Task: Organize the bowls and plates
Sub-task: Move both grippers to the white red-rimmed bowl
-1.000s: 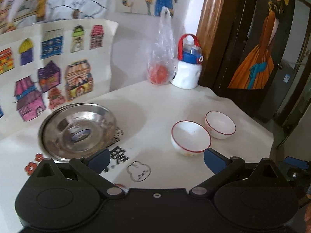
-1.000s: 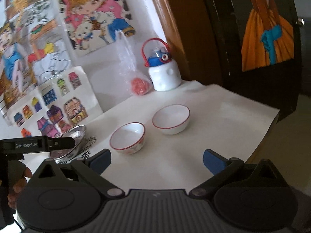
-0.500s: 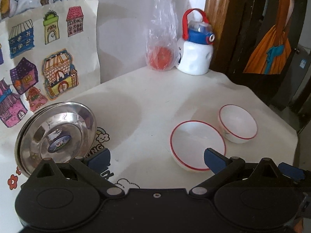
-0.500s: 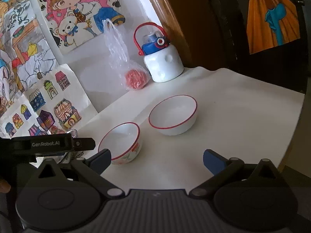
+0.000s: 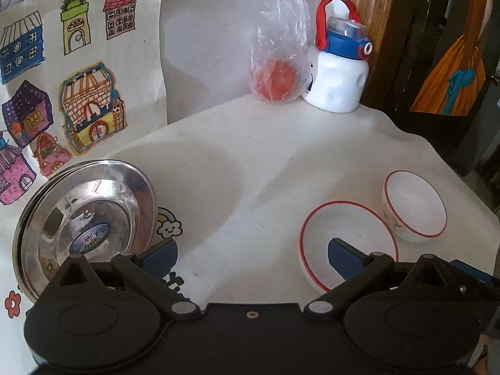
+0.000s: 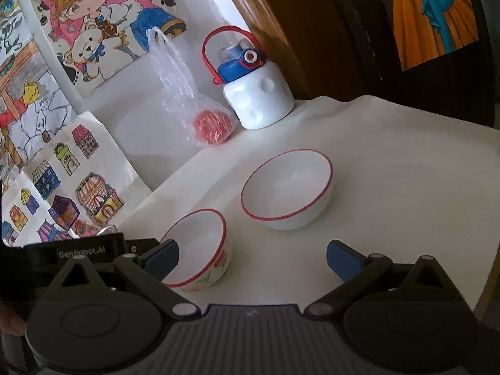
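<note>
Two white bowls with red rims on the white table [image 5: 281,143], both upright, side by side and close together; contact between them not discernible. Left wrist view: nearer bowl [image 5: 315,237] low at centre-right, second bowl [image 5: 414,207] just beyond and to its right. Right wrist view: the same pair from the other side, floral-sided bowl [image 6: 197,243] at lower left, plain bowl [image 6: 287,190] beyond it to the right. Steel plates [image 5: 84,225] at the left of the table, apparently two stacked, judging by a doubled rim along the upper left edge; stack tilted, sticker in the centre of the top one. Only a sliver of that steel visible in the right wrist view. Left gripper [image 5: 251,253] with fingers spread wide, holding nothing; its blue right pad [image 5: 342,254] overlaps the nearer bowl in view, actual contact not discernible; its left pad close to the edge of the plates. Right gripper [image 6: 251,256] likewise spread wide and empty, left pad in front of the floral-sided bowl's rim, right pad over bare table. One white bottle [image 5: 339,84] with blue cap and red handle at the back of the table, one clear plastic bag [image 5: 278,59] with a red round thing inside just beside it. One sheet of coloured house drawings [image 5: 62,93] leaning against the wall behind the plates. More drawings on the wall above [image 6: 103,22].
</note>
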`<control>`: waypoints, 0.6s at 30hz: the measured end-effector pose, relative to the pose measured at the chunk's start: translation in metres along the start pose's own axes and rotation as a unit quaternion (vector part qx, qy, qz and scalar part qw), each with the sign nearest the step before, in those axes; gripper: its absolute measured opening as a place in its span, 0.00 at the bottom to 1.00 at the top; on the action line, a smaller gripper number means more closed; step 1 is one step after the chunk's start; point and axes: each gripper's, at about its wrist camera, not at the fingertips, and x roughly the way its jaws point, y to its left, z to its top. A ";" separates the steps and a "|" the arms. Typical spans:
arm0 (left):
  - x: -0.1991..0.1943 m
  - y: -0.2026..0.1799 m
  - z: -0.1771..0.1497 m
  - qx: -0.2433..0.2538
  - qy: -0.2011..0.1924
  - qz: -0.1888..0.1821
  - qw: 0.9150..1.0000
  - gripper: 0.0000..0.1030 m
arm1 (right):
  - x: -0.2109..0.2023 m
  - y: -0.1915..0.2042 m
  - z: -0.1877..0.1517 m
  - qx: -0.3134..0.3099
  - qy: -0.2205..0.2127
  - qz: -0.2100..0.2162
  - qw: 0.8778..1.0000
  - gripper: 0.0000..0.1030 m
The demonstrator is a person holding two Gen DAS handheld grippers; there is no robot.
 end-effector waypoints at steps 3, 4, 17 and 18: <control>0.004 0.002 0.002 -0.006 0.007 -0.011 1.000 0.99 | 0.005 0.002 -0.002 0.001 -0.001 -0.010 1.000 0.91; 0.006 0.003 0.002 -0.008 0.011 -0.018 1.000 0.97 | 0.006 0.002 -0.003 0.004 0.001 -0.010 1.000 0.89; 0.015 0.002 0.001 -0.007 0.030 -0.055 0.998 0.65 | 0.016 0.019 -0.008 -0.012 0.007 -0.003 1.000 0.56; 0.016 0.002 0.001 -0.006 0.035 -0.062 0.997 0.54 | 0.017 0.020 -0.009 -0.012 0.007 -0.001 1.000 0.55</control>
